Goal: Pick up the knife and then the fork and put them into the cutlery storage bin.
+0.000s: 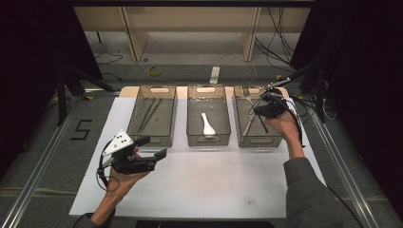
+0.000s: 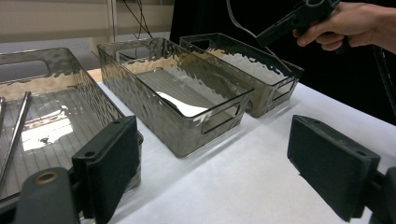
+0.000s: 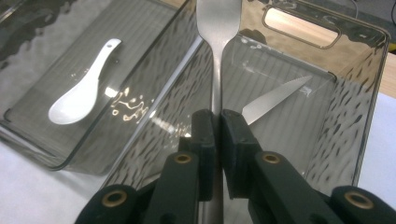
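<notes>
On the white table cover (image 1: 199, 180), three clear smoky bins stand in a row along the far side, and the work goes on over the right bin (image 1: 259, 137). There the right gripper (image 3: 217, 122) has its jaws pressed together on the handle of a metal utensil (image 3: 217, 28), a thin steel stem that widens toward the far end; whether that end is a fork or a spoon cannot be told. In the right gripper view the stem rises straight up between the two black pads, above the wall shared with the neighbouring bin. A knife (image 3: 275, 99) lies on the floor of the right bin, its blade pointing toward the far right corner. The middle bin (image 1: 208, 139) holds a white ceramic spoon (image 1: 207, 125), lying flat with its bowl toward the near side. The left bin (image 1: 153, 139) holds long thin metal sticks (image 1: 150, 114) lying lengthwise. The left gripper (image 1: 154, 147) hangs above the near left part of the cover, just in front of the left bin, its jaws standing wide apart with nothing between them, pointing toward the bins.
</notes>
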Motion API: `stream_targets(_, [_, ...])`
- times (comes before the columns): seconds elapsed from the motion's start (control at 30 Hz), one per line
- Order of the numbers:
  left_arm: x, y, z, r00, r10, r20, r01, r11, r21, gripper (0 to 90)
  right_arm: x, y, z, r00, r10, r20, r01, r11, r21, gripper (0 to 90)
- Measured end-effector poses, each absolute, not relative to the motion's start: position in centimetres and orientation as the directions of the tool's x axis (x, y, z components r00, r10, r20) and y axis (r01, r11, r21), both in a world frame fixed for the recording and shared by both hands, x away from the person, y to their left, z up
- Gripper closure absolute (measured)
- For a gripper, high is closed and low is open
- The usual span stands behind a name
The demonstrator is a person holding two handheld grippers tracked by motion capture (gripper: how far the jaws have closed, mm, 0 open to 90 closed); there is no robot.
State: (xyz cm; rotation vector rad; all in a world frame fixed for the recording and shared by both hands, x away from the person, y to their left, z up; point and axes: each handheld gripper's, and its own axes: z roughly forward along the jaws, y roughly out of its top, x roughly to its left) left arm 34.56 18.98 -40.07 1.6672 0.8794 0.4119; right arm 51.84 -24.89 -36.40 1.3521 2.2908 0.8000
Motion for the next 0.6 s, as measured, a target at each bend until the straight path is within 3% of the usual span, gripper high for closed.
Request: stream_targets(0.6, [34.5,19.0,-40.1,0.658,0.732,-0.177,0.331,-0.07,0.941,16.3,53.0,-24.2,-38.3,-0.465,0.885,-0.005,0.709,0.376,0.597,84.6])
